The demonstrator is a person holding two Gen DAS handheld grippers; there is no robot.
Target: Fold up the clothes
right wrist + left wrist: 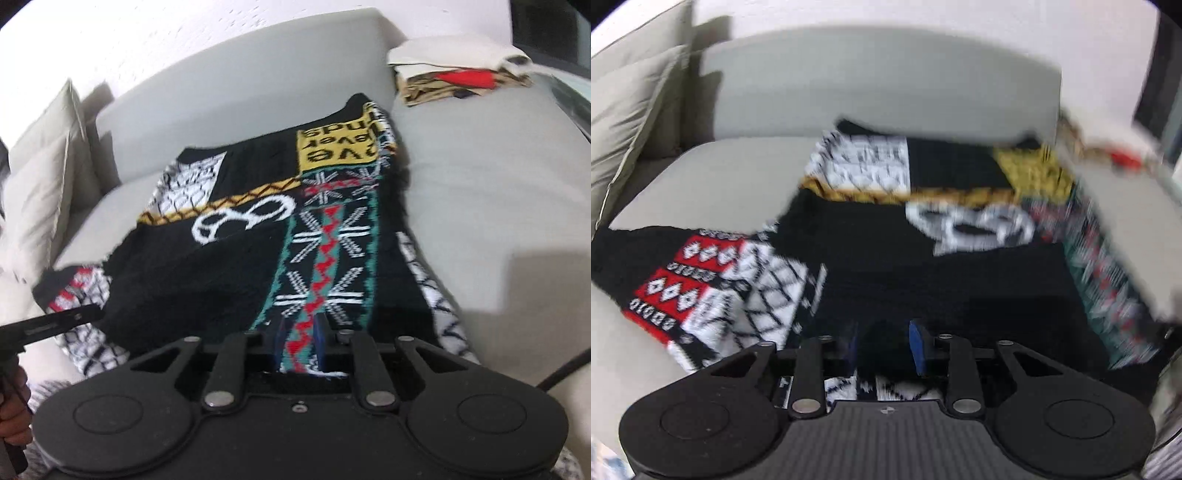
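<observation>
A black knitted sweater with white, yellow, red and teal patterned patches lies spread flat on a grey sofa seat. One sleeve with red and white blocks trails off to the left. My left gripper sits at the near hem, its blue pads standing apart with a bump of black knit between them. My right gripper is at the hem on the teal and red zigzag strip, and the fabric fills the narrow gap between its pads. The left gripper's finger shows in the right wrist view.
A stack of folded clothes rests on the sofa's far right corner. Pale cushions lean at the left end. A person's hand is at the left edge. A dark cable crosses the lower right.
</observation>
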